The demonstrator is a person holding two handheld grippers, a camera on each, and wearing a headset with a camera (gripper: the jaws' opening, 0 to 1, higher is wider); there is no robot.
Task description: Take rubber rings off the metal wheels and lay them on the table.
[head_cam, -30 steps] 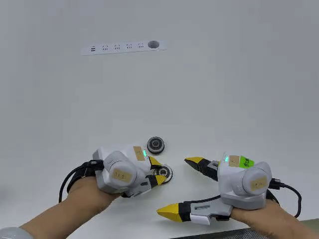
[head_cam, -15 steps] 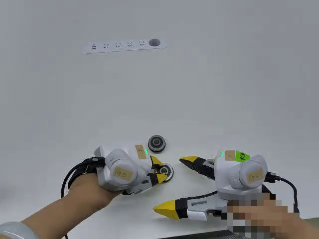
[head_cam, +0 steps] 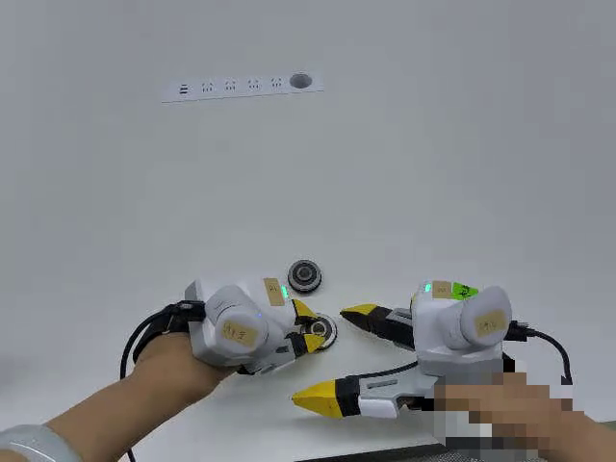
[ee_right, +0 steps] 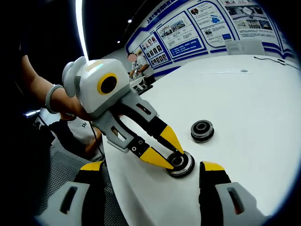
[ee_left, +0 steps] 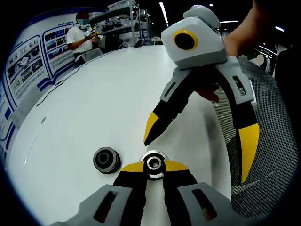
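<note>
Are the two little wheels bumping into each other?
Apart. The left gripper view shows bare white table between the dark wheel and the shiny wheel.

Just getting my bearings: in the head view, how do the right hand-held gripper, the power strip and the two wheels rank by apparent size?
1. right hand-held gripper
2. power strip, though farther away
3. free wheel and gripped wheel: alike, the latter partly hidden

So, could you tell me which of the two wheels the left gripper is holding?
The nearer wheel, clamped between the left gripper's yellow tips and facing the open right gripper. The farther wheel lies free on the table.
</note>
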